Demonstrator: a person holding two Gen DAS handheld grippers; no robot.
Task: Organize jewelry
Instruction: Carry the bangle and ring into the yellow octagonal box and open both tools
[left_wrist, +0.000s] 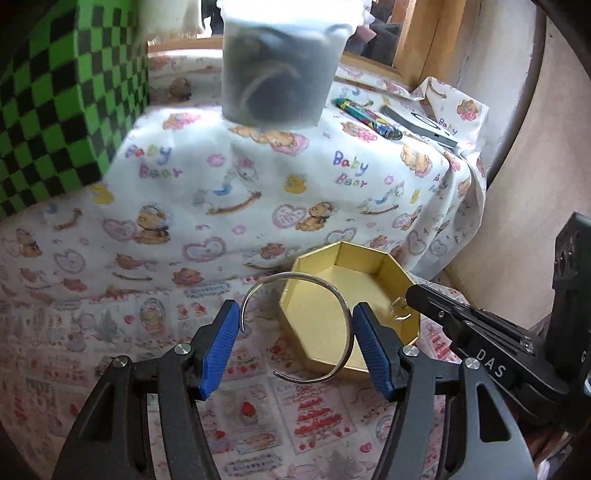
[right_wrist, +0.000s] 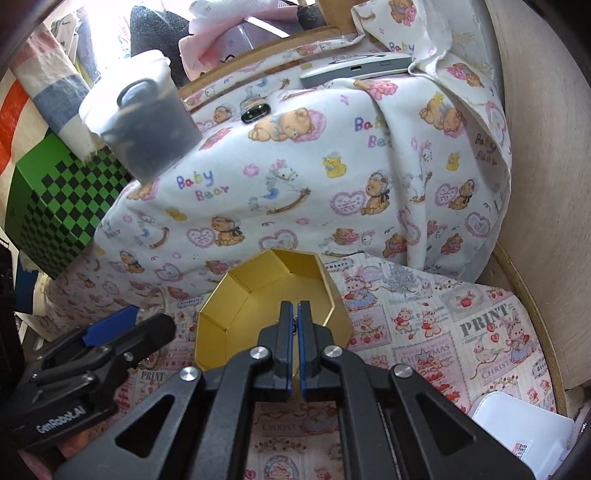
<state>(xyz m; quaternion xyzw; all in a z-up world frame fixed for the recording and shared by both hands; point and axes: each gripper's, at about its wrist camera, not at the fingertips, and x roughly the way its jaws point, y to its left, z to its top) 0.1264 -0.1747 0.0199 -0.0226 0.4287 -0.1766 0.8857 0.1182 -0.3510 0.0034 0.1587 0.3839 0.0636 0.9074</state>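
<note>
Jaws of the left gripper (left_wrist: 293, 345) stand apart, clamped across a silver open bangle (left_wrist: 295, 328) hanging over the gold octagonal box (left_wrist: 402, 275)'s nine-o'clock rim; those of the right gripper (right_wrist: 294, 319) are pressed together on something small and dark, seemingly a fine chain, above that box. Each piece should probably be carried inward past the rim and lowered near the floor before release, one gripper at a time to avoid tangling.

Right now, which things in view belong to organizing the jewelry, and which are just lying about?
In the job:
silver bangle, held in the left gripper
gold octagonal box, open
right gripper, jaws shut

Lying about:
lidded plastic tub
green checkered box
lighter
grey remote
</note>
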